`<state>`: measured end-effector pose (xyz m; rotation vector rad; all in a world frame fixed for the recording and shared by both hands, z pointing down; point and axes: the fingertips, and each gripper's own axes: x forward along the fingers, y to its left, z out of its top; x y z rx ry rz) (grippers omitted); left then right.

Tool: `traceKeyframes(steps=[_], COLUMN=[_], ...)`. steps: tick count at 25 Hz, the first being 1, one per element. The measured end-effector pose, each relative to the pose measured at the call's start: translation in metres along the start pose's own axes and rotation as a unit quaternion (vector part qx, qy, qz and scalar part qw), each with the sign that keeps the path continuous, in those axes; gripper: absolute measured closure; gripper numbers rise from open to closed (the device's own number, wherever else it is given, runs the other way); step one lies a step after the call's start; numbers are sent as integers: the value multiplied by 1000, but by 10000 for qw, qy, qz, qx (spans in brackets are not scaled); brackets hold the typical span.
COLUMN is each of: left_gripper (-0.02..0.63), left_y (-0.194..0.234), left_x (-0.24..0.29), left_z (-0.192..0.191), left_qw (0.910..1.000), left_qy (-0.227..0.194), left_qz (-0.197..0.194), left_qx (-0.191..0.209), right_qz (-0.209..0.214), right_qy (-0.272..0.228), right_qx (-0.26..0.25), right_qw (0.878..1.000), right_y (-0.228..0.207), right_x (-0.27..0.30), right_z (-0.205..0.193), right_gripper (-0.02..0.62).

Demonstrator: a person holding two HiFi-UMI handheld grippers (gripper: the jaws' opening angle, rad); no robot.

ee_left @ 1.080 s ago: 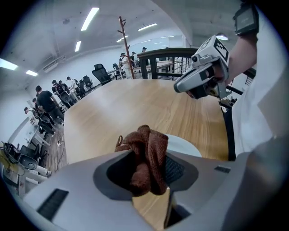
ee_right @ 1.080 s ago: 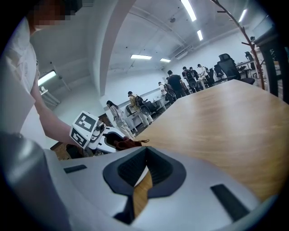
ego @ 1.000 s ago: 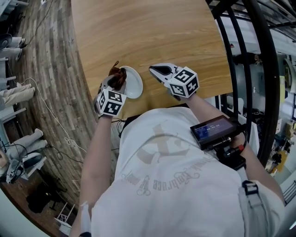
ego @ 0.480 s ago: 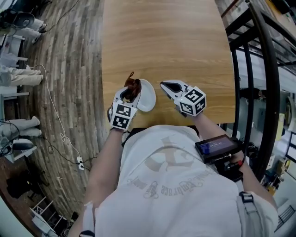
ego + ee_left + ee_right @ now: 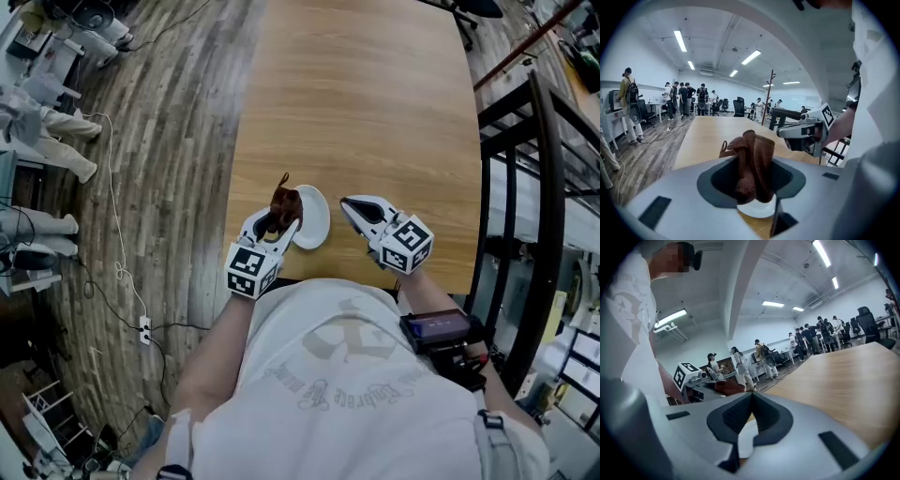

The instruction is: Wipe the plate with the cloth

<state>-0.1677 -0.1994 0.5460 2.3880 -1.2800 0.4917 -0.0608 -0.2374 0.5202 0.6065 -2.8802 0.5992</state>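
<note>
A small white plate [image 5: 315, 219] lies near the front edge of the wooden table [image 5: 375, 103]. My left gripper [image 5: 274, 225] is shut on a bunched brown cloth [image 5: 285, 206], which rests over the plate's left rim. In the left gripper view the cloth [image 5: 752, 161] stands up between the jaws with the plate [image 5: 758, 210] under it. My right gripper [image 5: 354, 208] sits just right of the plate, jaws shut together with nothing in them. Its own view shows a sliver of the plate [image 5: 746, 436] below the jaws, and the cloth [image 5: 729, 387] beyond.
The table stretches far ahead. A wood-plank floor [image 5: 159, 141] with a white cable [image 5: 112, 244] lies to the left. Black metal railing [image 5: 525, 187] stands at the right. Several people stand at desks far off in both gripper views.
The head camera has swung, so everything sits further right and lower in frame. Both grippers keep much the same places against the plate, the cloth still on its left rim.
</note>
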Motion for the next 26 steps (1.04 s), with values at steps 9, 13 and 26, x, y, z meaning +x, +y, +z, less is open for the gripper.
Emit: traceKeyframes(steps=[9,13,26], left_gripper=[437,436,436], left_y=[10,9,7], left_x=[-19,-17,-10], left_z=[-2,-4,-12], left_qw=[9985,9985,9986], left_qy=[-267,-237,-128], left_qz=[214,224,196], left_qx=[-422,-439,-483], right_qz=[51,53,-1], right_qy=[2,-27,62], right_qx=[-43,-29,-57], right_qw=[10000,10000,10000], right_y=[11,6,3], right_x=[-1,0,2], right_z=[-3,-3,-9], right_gripper=[583,583,583])
